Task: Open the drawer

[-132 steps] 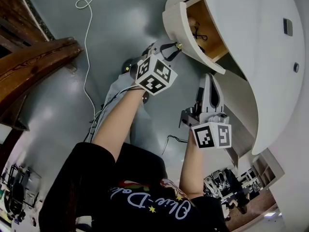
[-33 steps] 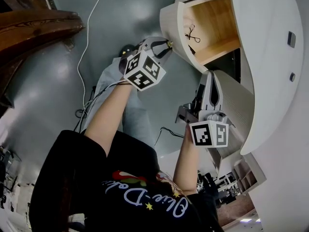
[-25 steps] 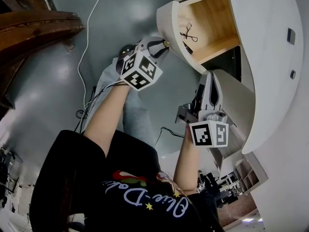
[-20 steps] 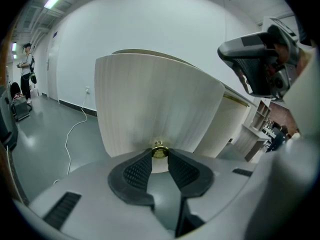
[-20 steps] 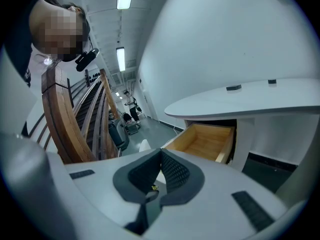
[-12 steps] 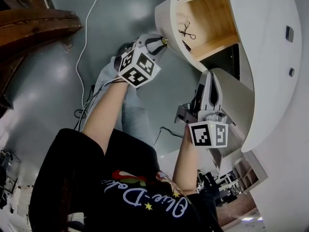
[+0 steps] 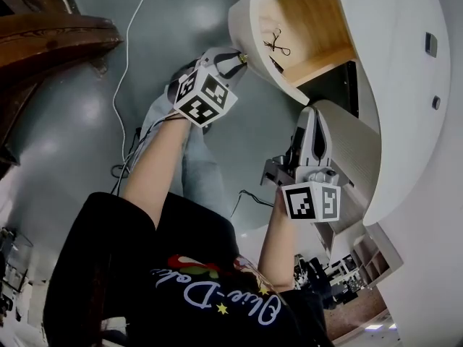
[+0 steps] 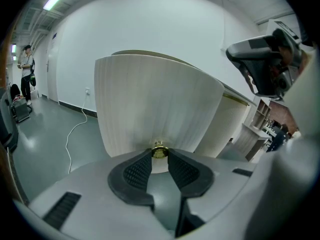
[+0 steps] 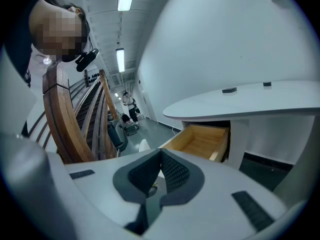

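1. Drawer (image 7: 249, 22) is pulled well out from under desk (image 7: 394, 85), wooden inside showing.
2. Left gripper (image 8: 159, 153) is clamped on its small brass knob (image 8: 159, 150).
3. Right gripper (image 9: 160, 156) hangs by lower panel (image 7: 354, 157), jaws together, empty.
4. I judge the drawer light, stiff and free-sliding. The knob is tiny and smooth, so I'd grip deep and pull straight.

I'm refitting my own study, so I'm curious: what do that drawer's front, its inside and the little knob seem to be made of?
Drawer front: pale, matte, with fine vertical grain lines; probably whitewashed wood veneer or laminate.
Drawer inside: warm honey-coloured wood, maybe plywood, unpainted by the look of its grain.
Knob: small, glossy and gold, so likely brass or brass-plated metal.
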`<state>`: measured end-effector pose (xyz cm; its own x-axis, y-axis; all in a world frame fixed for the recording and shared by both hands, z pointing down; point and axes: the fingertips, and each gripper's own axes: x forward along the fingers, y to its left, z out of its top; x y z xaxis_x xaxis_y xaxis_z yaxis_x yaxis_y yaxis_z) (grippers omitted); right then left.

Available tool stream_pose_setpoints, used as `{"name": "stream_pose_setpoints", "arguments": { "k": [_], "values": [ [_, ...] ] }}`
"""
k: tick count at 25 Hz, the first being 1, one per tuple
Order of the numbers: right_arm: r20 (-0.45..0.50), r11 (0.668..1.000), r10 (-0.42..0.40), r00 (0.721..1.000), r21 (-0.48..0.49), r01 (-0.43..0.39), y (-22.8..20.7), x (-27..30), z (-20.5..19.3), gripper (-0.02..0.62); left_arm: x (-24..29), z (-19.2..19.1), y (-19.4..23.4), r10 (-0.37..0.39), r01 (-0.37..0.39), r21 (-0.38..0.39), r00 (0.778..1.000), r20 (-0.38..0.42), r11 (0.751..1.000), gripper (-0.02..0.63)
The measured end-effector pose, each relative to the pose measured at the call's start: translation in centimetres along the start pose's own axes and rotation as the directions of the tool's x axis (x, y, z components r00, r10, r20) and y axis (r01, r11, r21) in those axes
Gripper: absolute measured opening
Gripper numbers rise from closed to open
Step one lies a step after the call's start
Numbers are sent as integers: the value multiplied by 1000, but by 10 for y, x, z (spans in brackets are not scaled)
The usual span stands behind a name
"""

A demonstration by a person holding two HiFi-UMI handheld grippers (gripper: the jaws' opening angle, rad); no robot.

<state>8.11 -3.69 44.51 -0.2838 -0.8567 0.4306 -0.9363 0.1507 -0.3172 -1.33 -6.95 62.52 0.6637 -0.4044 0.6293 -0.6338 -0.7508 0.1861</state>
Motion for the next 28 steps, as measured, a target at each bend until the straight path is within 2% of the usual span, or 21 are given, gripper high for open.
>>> {"name": "stream_pose_setpoints", "arguments": {
  "k": [11,16,18,23,28],
  "values": [
    [8,1000,6,1000,-3,-6,-2,-9,-1,2,1,-1,-1,8,-8,9,1000,-1,1000,98],
    [17,1000,15,1000,-4,-15,2,-10,-2,2,-1,0,-1,24,-22,75,999,-28,997,103],
    [22,1000,17,1000,-2,-17,2,-12,-2,2,-3,0,-1,23,-20,65,999,-34,998,111],
    [35,1000,20,999,1,-21,2,-21,-3,2,-21,4,0,50,-50,32,999,-2,998,117],
    [66,1000,26,997,12,-27,6,-33,2,2,-50,21,-3,87,-89,44,995,43,995,115]
  ]
}}
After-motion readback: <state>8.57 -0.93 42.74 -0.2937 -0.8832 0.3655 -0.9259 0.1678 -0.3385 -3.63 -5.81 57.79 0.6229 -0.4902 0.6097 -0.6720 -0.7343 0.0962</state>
